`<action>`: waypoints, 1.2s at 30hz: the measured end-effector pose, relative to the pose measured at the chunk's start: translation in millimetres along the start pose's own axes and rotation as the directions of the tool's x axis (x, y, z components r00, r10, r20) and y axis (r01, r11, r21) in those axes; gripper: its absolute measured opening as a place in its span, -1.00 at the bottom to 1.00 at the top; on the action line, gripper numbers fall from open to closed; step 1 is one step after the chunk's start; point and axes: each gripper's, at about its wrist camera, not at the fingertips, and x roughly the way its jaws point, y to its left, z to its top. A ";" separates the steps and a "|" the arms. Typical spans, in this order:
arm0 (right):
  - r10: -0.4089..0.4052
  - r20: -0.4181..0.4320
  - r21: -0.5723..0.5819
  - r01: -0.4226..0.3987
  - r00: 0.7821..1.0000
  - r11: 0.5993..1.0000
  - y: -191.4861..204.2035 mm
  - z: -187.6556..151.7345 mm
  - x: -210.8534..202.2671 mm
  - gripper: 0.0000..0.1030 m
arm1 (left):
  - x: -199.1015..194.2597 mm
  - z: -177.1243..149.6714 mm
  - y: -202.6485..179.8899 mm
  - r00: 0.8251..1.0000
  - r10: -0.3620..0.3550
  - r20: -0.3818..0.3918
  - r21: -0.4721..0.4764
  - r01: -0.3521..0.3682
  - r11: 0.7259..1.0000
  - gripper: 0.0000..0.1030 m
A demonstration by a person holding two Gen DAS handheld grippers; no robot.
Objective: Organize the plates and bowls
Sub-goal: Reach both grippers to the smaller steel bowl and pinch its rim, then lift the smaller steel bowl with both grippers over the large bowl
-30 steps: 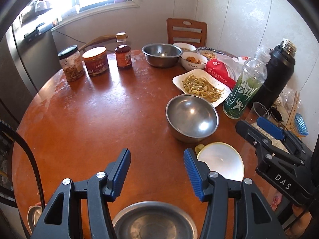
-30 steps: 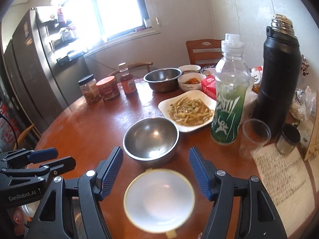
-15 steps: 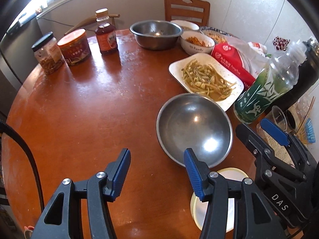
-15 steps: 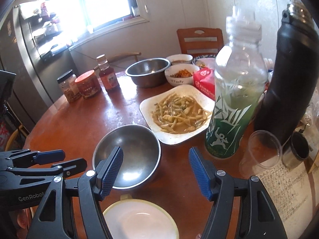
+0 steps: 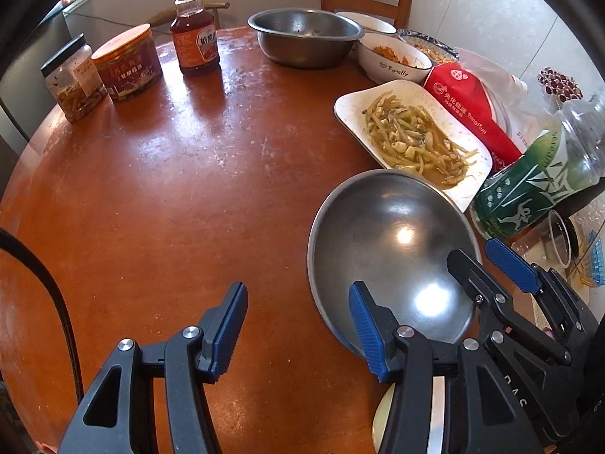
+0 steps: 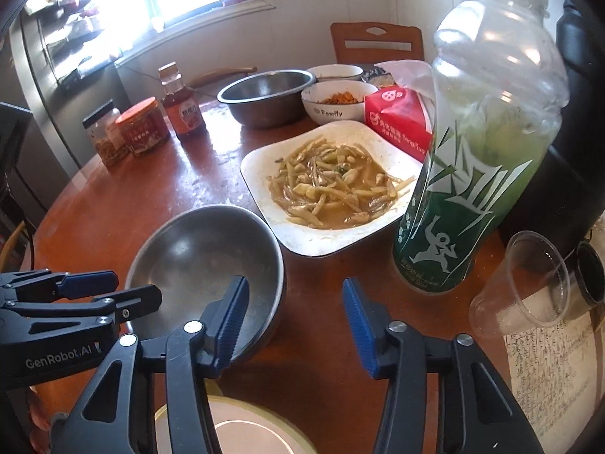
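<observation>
An empty steel bowl (image 5: pixel 393 257) (image 6: pixel 204 261) sits on the round wooden table (image 5: pixel 170 189). My left gripper (image 5: pixel 298 325) is open just left of it, its right finger at the bowl's near rim. My right gripper (image 6: pixel 293 314) is open, its left finger over the bowl's right rim; it also shows in the left wrist view (image 5: pixel 487 261). A white bowl with a yellow rim (image 6: pixel 242 431) lies below the right gripper. A white plate of green beans (image 6: pixel 329 189) (image 5: pixel 412 140) sits beyond the steel bowl.
A green drink bottle (image 6: pixel 476 159), black flask, plastic cup (image 6: pixel 529 283) and paper are at the right. A large steel basin (image 5: pixel 306 39), a food bowl (image 5: pixel 393 60), a red tissue pack (image 5: pixel 472 106), a sauce bottle (image 5: pixel 194 30) and jars (image 5: pixel 128 62) stand at the back.
Both grippers have moved forward over the table. The steel bowl now lies at their fingertips, and the white bowl has slid under the right gripper.
</observation>
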 end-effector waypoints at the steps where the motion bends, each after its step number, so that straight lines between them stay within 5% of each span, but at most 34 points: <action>1: 0.003 -0.005 -0.002 -0.003 1.000 1.000 -0.4 -0.4 2.1 -0.06 | 3.8 0.8 -0.5 1.000 -0.002 -0.008 -0.001 0.002 1.000 0.08; 8: 0.028 -0.011 0.002 -0.028 1.000 1.000 0.2 -0.8 7.0 -0.31 | 16.4 -1.2 0.8 0.999 -0.036 -0.030 -0.020 0.035 0.999 0.07; 15: 0.052 -0.002 -0.021 -0.052 0.999 0.998 14.8 2.4 4.8 -0.57 | 16.4 -3.1 -3.6 0.997 -0.075 -0.025 -0.017 0.075 0.997 -0.67; 22: 0.072 0.007 -0.020 -0.072 0.997 0.997 25.0 5.1 -0.5 -0.57 | 4.1 -6.0 7.5 0.998 -0.062 0.005 -0.031 0.062 0.998 -0.69; 36: 0.180 0.100 -0.091 -0.171 0.979 0.981 76.6 7.7 -64.1 -0.57 | -89.3 -36.2 51.1 0.987 -0.042 0.153 -0.084 0.055 0.995 -0.69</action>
